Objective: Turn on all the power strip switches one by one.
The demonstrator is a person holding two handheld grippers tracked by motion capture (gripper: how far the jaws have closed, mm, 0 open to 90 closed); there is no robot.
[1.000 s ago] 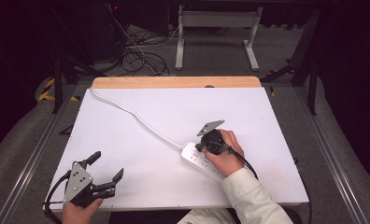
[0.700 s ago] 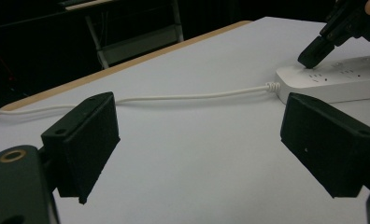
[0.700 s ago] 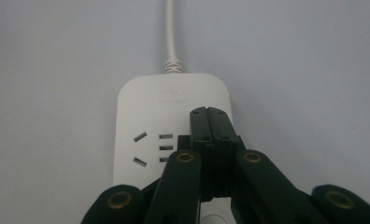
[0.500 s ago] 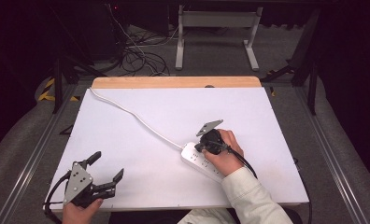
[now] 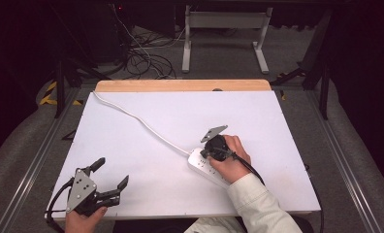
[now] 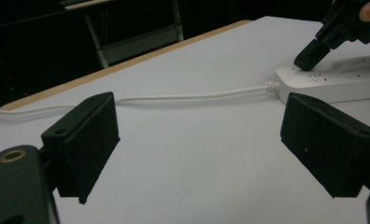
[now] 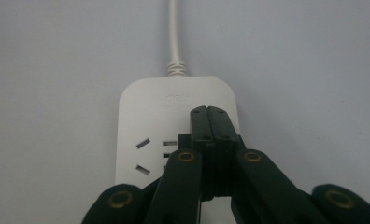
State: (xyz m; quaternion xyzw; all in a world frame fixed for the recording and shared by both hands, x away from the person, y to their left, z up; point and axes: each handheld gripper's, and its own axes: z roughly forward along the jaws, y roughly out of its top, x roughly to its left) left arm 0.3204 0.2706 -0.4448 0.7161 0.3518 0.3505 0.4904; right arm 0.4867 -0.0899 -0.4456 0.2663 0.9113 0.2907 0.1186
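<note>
The power strip [image 5: 207, 167] and its cord [image 5: 141, 121] are white on a white counter [image 5: 180, 111] edged in pale wood along the far side. Both grippers, left [image 5: 110, 175] and right [image 7: 209, 112], are black with brass-coloured rivets; the sleeve [image 5: 260, 206] is cream.

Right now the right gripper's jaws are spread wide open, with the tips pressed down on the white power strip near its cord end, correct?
Not quite. The right gripper has its jaws shut together, as the right gripper view shows. The rest holds: its tips press down on the white power strip near the cord end.

Plastic, matt board and bare wood

The power strip [image 7: 174, 140] is smooth white plastic with a slight sheen; beside it the table [image 5: 146, 165] top is matt white, its far edge bare wood. The right gripper [image 7: 210, 116] looks matt black plastic with brass-coloured rivets.
</note>
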